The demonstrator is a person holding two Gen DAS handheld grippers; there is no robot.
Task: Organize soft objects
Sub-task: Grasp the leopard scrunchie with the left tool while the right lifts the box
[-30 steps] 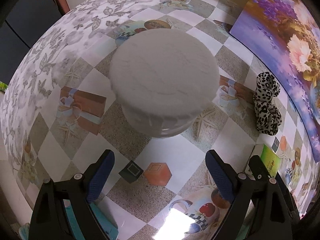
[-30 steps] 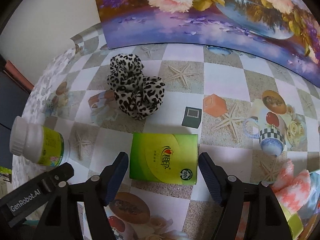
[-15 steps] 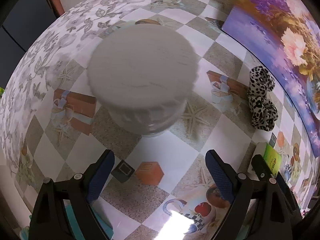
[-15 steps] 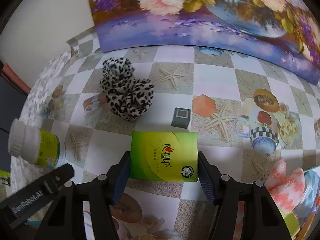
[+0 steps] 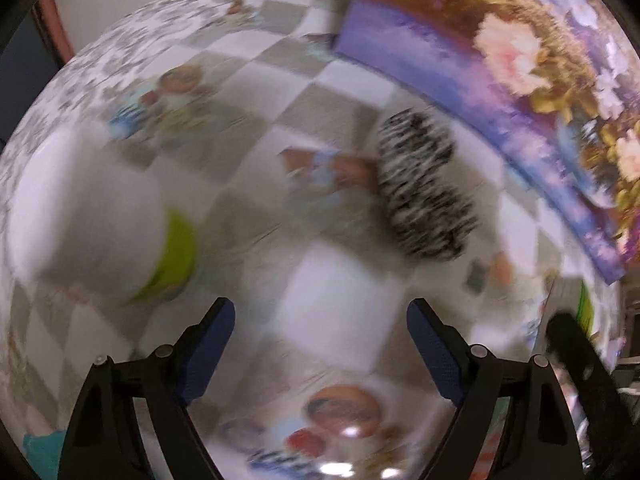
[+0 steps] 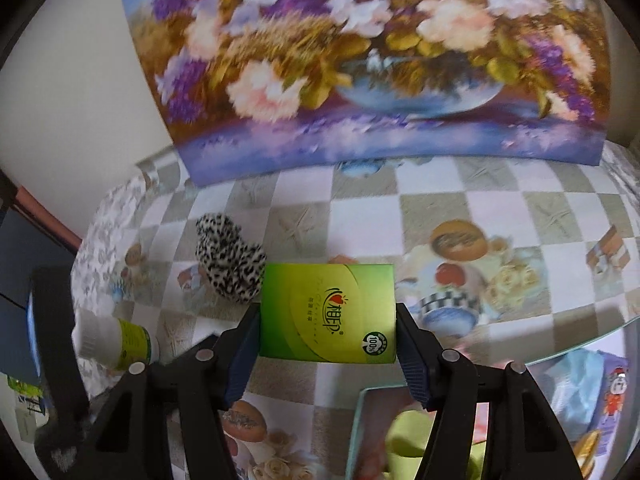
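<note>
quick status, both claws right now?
Left claw: open, nothing between its fingers.
Right claw: closed on the green tissue pack.

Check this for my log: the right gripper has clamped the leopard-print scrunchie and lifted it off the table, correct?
No. The right gripper has clamped the green tissue pack, as the right wrist view shows; the leopard-print scrunchie lies on the table.

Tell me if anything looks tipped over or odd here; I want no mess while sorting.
One thing: the white bottle with the green label lies on its side on the tablecloth, left of the green tissue pack held in the right gripper. Nothing looks spilled. The leopard-print scrunchie just sits loose.
</note>
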